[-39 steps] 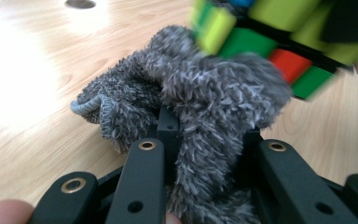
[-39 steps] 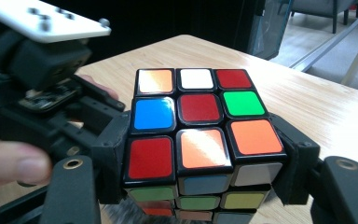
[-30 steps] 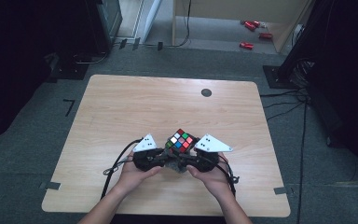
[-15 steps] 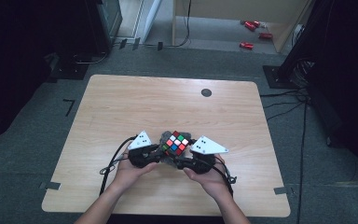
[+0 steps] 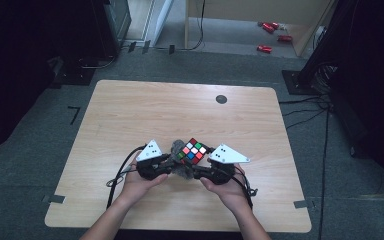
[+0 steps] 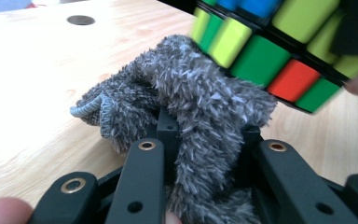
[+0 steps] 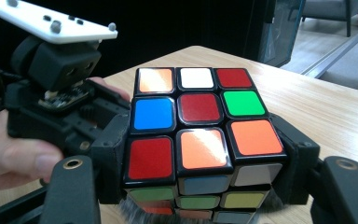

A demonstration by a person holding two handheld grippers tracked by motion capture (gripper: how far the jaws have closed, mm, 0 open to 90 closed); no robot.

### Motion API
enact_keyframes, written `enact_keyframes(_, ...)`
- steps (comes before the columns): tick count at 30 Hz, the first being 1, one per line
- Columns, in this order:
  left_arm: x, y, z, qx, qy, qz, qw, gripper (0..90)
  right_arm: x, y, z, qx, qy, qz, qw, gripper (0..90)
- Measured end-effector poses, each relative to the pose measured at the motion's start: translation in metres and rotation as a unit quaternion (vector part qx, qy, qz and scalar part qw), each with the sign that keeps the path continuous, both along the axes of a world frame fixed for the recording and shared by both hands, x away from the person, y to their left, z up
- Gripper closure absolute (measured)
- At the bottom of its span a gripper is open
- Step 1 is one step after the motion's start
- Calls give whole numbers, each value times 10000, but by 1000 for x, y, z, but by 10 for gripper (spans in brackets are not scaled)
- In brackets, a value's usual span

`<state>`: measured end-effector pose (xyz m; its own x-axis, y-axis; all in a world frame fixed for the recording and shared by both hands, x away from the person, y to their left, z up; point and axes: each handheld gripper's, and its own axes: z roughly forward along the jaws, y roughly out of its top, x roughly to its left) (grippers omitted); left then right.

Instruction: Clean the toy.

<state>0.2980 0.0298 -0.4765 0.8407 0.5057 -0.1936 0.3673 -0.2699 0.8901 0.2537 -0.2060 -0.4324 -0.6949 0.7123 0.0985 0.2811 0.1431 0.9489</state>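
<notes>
1. The right gripper (image 5: pixel 200 167) is clamping a puzzle cube (image 5: pixel 192 151) between its 2 black jaws; in the right gripper view the cube (image 7: pixel 200 135) is sitting squarely between them, one jaw pressing on each side face.
2. The face of the cube turned up toward that camera is showing 9 stickers: orange, white and red in the far row, blue, red and green in the middle row, red, orange and orange in the row nearest the gripper.
3. The left gripper (image 5: pixel 172 165) is pinching a grey fuzzy cloth (image 5: pixel 179 161); in the left gripper view the cloth (image 6: pixel 186 107) is bunching up between the 2 jaws, which are standing close together on it.
4. Seen from the left gripper, the cube (image 6: pixel 279 46) is hanging just beyond and above the cloth, tilted, with yellow-green, green and red stickers facing the camera, and the cloth's far end is touching its underside.
5. From the right gripper, the left gripper (image 7: pixel 60 93) is sitting just beside the cube, on the left of that view, with a hand (image 7: pixel 14 149) wrapped around it.
6. In the high view the 2 grippers are pointing toward each other over the near part of the wooden table (image 5: pixel 145 115), with the cube and cloth between them.
7. A hand is holding each gripper, the left hand (image 5: pixel 139 184) and the right hand (image 5: pixel 230 190).
</notes>
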Motion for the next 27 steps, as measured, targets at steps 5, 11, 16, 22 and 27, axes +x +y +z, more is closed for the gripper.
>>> enact_keyframes(5,-8,-15,-6,391,-88,-327,9987,731,-1,8,-1,-129,-18,60,9999,346)
enact_keyframes(11,-4,-7,-2,339,-108,-146,9993,713,2,1,-4,-126,-12,-93,9999,346)
enact_keyframes(16,-2,-3,-1,225,-31,-55,9997,712,3,-3,-4,-45,67,-112,9999,346)
enact_keyframes(22,-15,-23,-6,613,-240,-441,9969,699,1,5,-4,-125,7,-10,9999,346)
enact_keyframes(27,-8,-12,0,391,-177,-115,9990,694,3,-2,-3,-43,14,-114,9999,346)
